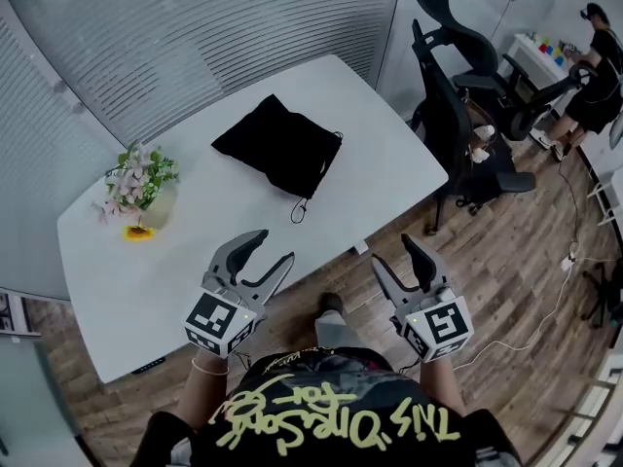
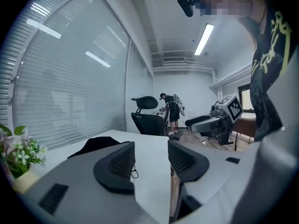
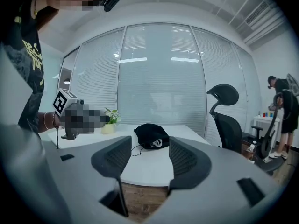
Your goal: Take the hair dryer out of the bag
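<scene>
Black drawstring bag (image 1: 277,144) lies on the white table (image 1: 117,261), well ahead of both pairs of jaws. Left gripper (image 1: 275,245) and right gripper (image 1: 391,251) stand open and empty. Hair dryer unseen, presumably inside. Risk: pinching only loose cloth would drag the whole bag.

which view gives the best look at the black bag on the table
The head view: it looks down on the black bag, showing its whole outline and drawstring on the white table. The right gripper view sees it low and side-on, beyond its jaws. The left gripper view shows only part, behind one jaw.
</scene>
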